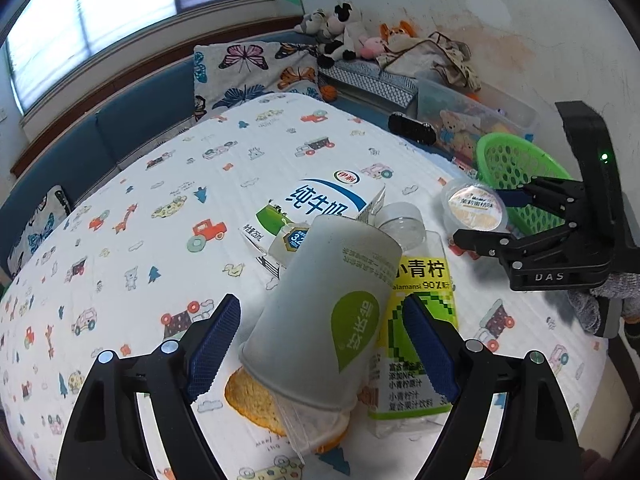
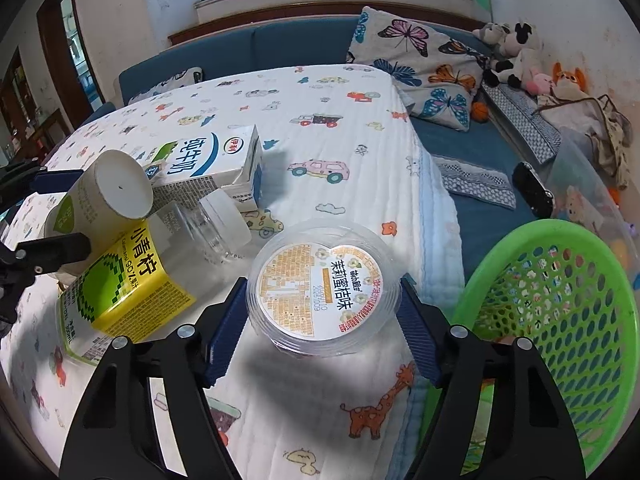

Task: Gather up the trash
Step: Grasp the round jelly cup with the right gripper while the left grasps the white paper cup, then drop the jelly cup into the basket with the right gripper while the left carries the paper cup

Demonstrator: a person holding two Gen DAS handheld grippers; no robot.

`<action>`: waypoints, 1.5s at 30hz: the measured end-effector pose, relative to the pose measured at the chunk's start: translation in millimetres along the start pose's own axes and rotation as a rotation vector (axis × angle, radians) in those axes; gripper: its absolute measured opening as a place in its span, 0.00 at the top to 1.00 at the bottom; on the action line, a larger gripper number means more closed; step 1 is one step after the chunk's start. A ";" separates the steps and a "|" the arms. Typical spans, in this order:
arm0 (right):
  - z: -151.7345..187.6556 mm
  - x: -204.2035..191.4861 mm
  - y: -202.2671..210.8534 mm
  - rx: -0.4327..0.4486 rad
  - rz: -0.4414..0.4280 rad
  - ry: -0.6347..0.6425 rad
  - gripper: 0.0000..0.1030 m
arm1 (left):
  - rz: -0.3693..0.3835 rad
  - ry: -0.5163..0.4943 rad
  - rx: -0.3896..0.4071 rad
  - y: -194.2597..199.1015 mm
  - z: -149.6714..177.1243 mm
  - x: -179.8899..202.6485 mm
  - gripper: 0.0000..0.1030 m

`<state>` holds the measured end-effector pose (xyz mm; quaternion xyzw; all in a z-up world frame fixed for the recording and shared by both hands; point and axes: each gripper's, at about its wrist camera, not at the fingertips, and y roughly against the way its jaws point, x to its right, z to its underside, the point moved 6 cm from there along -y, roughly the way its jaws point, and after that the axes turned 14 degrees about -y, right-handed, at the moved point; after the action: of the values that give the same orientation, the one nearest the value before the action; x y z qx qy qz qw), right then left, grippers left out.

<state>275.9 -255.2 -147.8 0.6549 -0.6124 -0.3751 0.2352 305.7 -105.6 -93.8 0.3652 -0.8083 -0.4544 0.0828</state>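
A grey paper cup (image 1: 340,264) lies tilted on a bread slice (image 1: 248,396) and a yellow-green juice bottle (image 1: 416,360), with a milk carton (image 1: 320,200) behind them. My left gripper (image 1: 322,320) is open and straddles the cup, with gaps at both pads. A clear plastic dessert cup (image 2: 320,288) with a printed lid sits between the blue pads of my right gripper (image 2: 322,292), which touch its rim on both sides. The left wrist view shows the same grip (image 1: 482,216) at the right, beside the green basket (image 1: 516,156).
The green mesh basket (image 2: 560,300) stands at the table's right edge, close to my right gripper. A patterned cloth (image 2: 340,120) covers the table. Beyond it are a blue sofa with butterfly cushions (image 2: 420,64), plush toys (image 2: 516,52) and a clear storage bin (image 1: 472,116).
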 end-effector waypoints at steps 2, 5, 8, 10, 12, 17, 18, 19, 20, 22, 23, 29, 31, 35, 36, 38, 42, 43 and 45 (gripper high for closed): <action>-0.1 -0.8 -1.4 -0.002 -0.004 -0.001 0.36 | 0.005 0.002 -0.003 -3.1 -0.9 -0.6 0.28; -0.5 -1.3 -1.3 0.000 -0.001 0.004 0.36 | 0.020 0.002 -0.005 -7.3 -1.2 0.8 0.35; -0.9 -1.0 0.9 0.013 0.000 0.007 0.36 | 0.015 -0.001 0.004 -7.4 -1.5 0.9 0.37; -0.5 -0.7 3.0 0.019 -0.001 0.005 0.37 | 0.005 -0.003 0.014 -5.1 -2.5 1.7 0.38; -1.3 0.4 5.5 0.022 -0.007 -0.004 0.37 | -0.007 -0.003 0.026 -1.1 -4.3 1.7 0.39; -1.3 3.6 17.7 0.037 -0.032 -0.032 0.37 | 0.000 0.026 0.063 11.9 -11.5 -0.3 0.40; -1.0 3.8 20.4 0.039 -0.035 -0.036 0.37 | 0.008 0.036 0.071 15.1 -13.2 -0.3 0.40; -1.1 4.5 22.8 0.042 -0.037 -0.037 0.37 | 0.013 0.044 0.077 17.0 -14.2 -0.2 0.40; -0.9 5.3 26.5 0.049 -0.038 -0.038 0.37 | 0.023 0.056 0.083 19.7 -15.7 0.1 0.40; -0.4 6.8 32.1 0.058 -0.040 -0.043 0.37 | 0.033 0.072 0.092 23.7 -18.7 2.0 0.40; 0.2 8.7 36.0 0.062 -0.042 -0.047 0.37 | 0.034 0.073 0.095 25.1 -19.7 2.8 0.40; 5.5 24.6 56.0 0.087 -0.027 -0.066 0.37 | 0.045 0.060 0.122 35.6 -29.3 19.2 0.40; 8.2 33.3 61.5 0.089 -0.018 -0.075 0.36 | 0.053 0.051 0.130 37.9 -34.2 27.8 0.40; 16.1 57.4 74.8 0.096 0.011 -0.105 0.36 | 0.077 0.032 0.149 39.8 -46.3 47.1 0.40; 19.2 65.3 78.2 0.098 0.023 -0.114 0.36 | 0.083 0.024 0.153 39.4 -50.2 52.9 0.40; 25.3 82.1 84.5 0.100 0.047 -0.135 0.36 | 0.096 0.013 0.159 38.3 -56.8 63.3 0.40; 34.9 111.3 93.6 0.098 0.084 -0.176 0.36 | 0.129 -0.008 0.168 33.0 -71.9 86.5 0.40; 37.3 117.1 95.7 0.098 0.092 -0.183 0.36 | 0.138 -0.014 0.168 31.1 -76.0 92.8 0.40; 43.9 131.1 101.3 0.098 0.113 -0.199 0.36 | 0.153 -0.026 0.172 28.0 -83.1 104.6 0.40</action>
<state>174.1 -391.0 -123.4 0.5894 -0.6863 -0.3942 0.1619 254.7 -222.3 -44.6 0.3022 -0.8707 -0.3806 0.0752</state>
